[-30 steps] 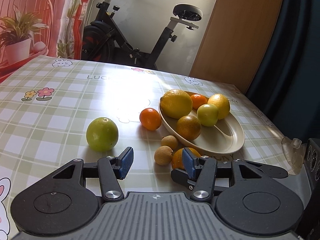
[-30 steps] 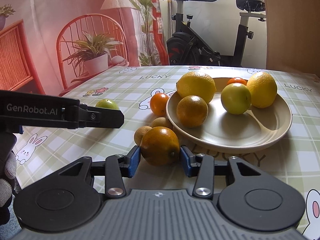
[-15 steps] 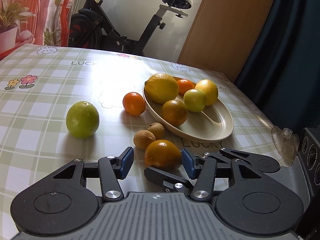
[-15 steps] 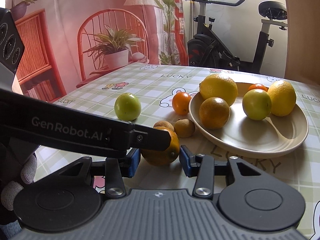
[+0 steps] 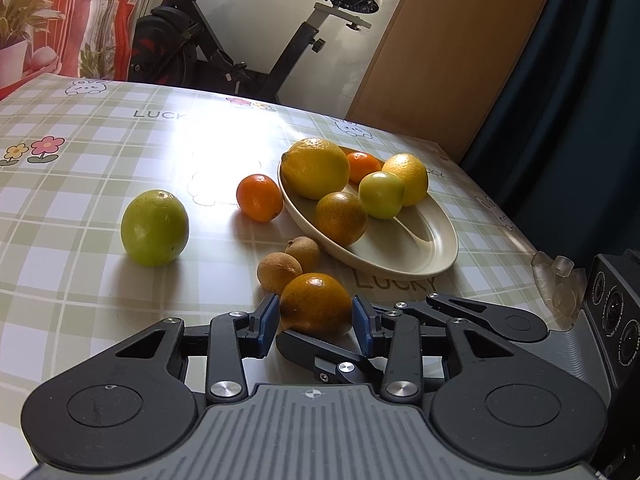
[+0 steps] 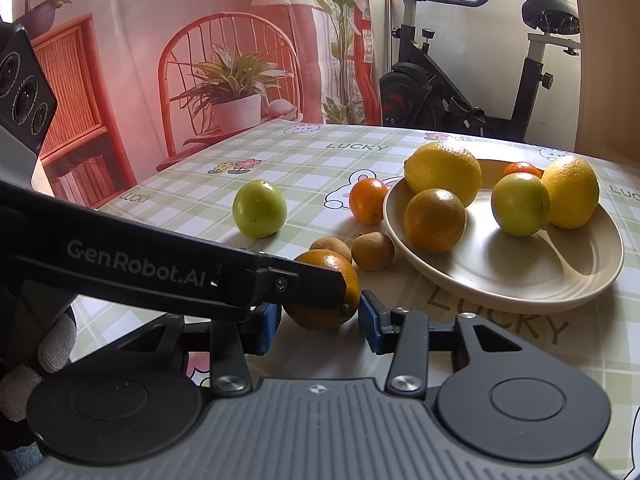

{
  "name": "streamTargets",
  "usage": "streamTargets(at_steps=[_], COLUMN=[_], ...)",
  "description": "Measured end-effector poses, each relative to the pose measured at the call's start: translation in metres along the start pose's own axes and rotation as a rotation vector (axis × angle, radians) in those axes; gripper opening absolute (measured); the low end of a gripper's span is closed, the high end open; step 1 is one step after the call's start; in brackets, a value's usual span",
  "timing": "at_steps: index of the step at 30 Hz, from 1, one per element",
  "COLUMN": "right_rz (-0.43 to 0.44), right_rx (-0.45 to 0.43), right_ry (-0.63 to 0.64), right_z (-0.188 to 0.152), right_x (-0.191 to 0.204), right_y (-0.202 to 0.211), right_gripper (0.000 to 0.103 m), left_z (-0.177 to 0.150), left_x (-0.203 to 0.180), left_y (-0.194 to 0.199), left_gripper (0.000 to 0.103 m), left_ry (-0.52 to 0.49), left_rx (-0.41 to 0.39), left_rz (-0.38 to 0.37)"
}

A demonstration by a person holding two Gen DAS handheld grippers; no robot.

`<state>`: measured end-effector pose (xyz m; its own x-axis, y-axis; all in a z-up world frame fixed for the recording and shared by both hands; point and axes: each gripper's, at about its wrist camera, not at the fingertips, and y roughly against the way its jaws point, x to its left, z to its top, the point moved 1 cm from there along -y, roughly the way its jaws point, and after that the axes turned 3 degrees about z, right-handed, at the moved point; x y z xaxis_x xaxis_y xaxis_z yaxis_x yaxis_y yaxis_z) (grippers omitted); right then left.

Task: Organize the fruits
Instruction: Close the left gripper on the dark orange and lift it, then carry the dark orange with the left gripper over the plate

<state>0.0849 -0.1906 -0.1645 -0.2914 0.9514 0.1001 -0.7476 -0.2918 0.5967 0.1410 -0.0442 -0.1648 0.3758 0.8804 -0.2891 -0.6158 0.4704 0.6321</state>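
The dull orange (image 5: 315, 305) sits on the counter (image 5: 80, 280) just before the plate (image 5: 440, 256), framed by both tools. Left tool (image 5: 315, 320): pads spread, barely clear of the skin. Right tool (image 6: 320, 316): spread, nothing gripped. One squeeze should be centred on the widest part, then lifted clear of the plate's rim.
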Motion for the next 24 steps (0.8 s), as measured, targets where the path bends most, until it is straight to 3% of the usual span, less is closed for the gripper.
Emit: streamTargets(at_steps=[16, 24], right_rz=[0.001, -0.011], right_rx=[0.001, -0.011], right_ry=[-0.001, -0.014], right_z=[-0.001, 0.003], right_x=[-0.001, -0.001], right_y=[0.001, 0.005], right_gripper=[0.045, 0.045], left_z=[-0.002, 0.010], left_x=[0.000, -0.020], left_y=[-0.002, 0.004], left_gripper=[0.043, 0.042], left_ry=[0.002, -0.107], left_rx=[0.001, -0.020], left_rz=[-0.004, 0.018])
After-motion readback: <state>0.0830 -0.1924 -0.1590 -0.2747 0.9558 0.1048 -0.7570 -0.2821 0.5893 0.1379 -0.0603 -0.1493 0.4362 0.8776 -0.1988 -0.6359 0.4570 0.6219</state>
